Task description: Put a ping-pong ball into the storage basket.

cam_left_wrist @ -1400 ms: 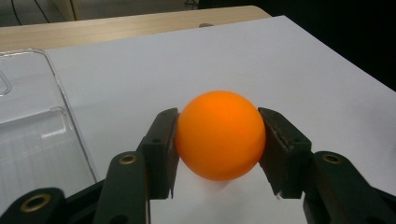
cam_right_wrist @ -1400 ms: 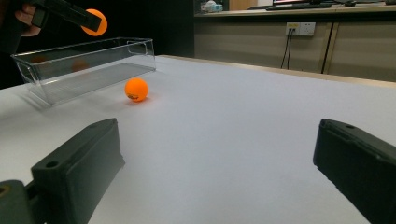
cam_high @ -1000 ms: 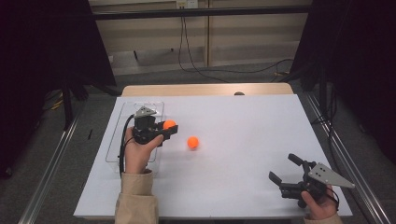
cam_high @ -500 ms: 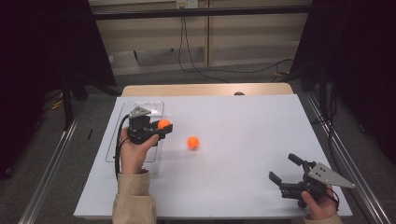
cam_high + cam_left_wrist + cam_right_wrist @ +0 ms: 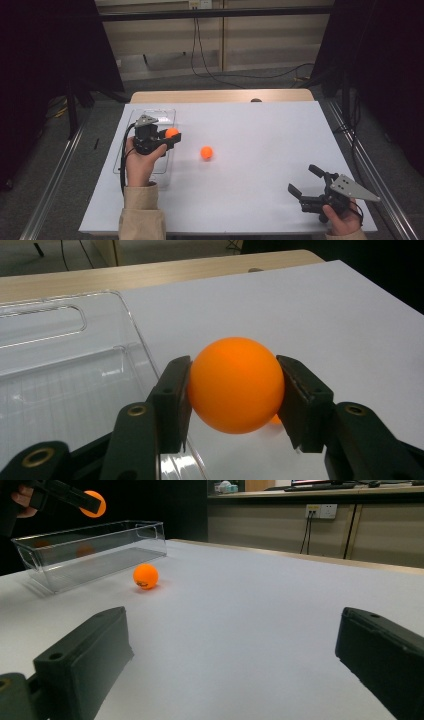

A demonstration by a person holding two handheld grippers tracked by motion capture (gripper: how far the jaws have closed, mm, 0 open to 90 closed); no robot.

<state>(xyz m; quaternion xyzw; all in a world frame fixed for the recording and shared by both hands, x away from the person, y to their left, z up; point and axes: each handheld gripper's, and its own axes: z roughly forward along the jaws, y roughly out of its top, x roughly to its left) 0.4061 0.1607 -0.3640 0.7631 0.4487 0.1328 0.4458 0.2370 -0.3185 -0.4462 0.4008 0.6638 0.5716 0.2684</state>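
High view: white table (image 5: 260,190) on grey floor (image 5: 65,170), dark surroundings.

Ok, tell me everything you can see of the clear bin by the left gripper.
The clear plastic bin is a long, shallow, transparent rectangular box with straight walls, rounded corners and a slot handle cut into its far end. It sits flat and open-topped along the left edge of the white table, empty as far as shows. The left gripper, shut on an orange ball, hangs over the bin's right wall without visibly touching it.
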